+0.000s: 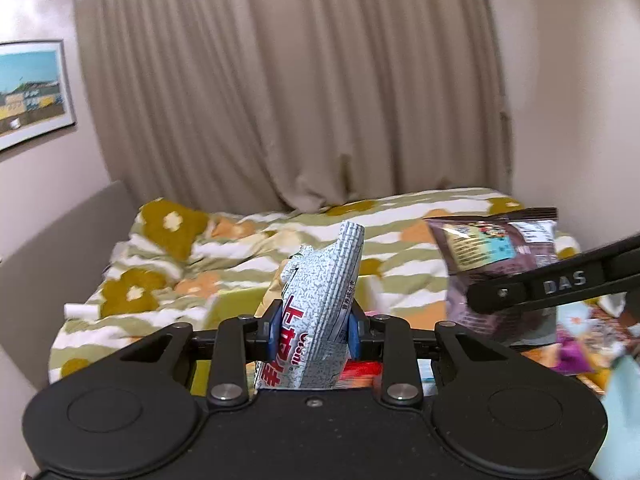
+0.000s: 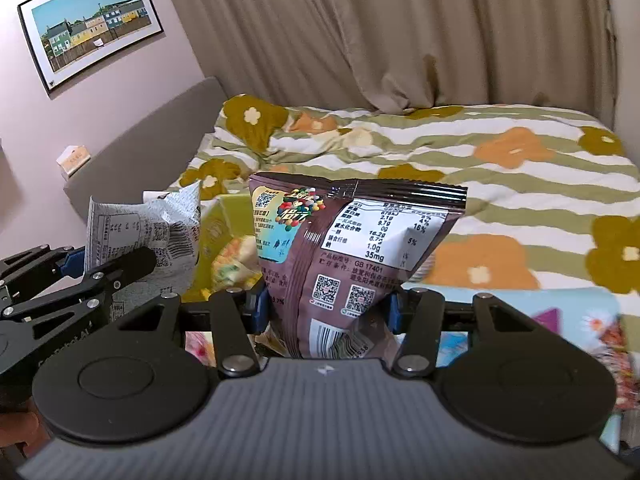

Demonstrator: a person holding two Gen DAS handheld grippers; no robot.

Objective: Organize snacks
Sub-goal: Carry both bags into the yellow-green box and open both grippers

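My left gripper [image 1: 314, 326] is shut on a white-grey snack packet [image 1: 320, 304] with red lettering and holds it upright above the bed. My right gripper [image 2: 325, 306] is shut on a brown snack bag [image 2: 352, 248] with a white nutrition label, also held upright. In the left wrist view the brown bag [image 1: 500, 248] and the right gripper's arm [image 1: 560, 284] show at the right. In the right wrist view the white packet [image 2: 148, 236] and the left gripper [image 2: 86, 268] show at the left. A yellow-green box [image 2: 228, 232] with snacks inside lies beyond both grippers.
A bed with a flowered, striped duvet [image 2: 500, 168] fills the middle. More colourful snack packets [image 1: 592, 336] lie at the lower right. A grey headboard [image 2: 160, 136], beige curtains [image 1: 300, 80] and a framed picture [image 2: 92, 28] stand behind.
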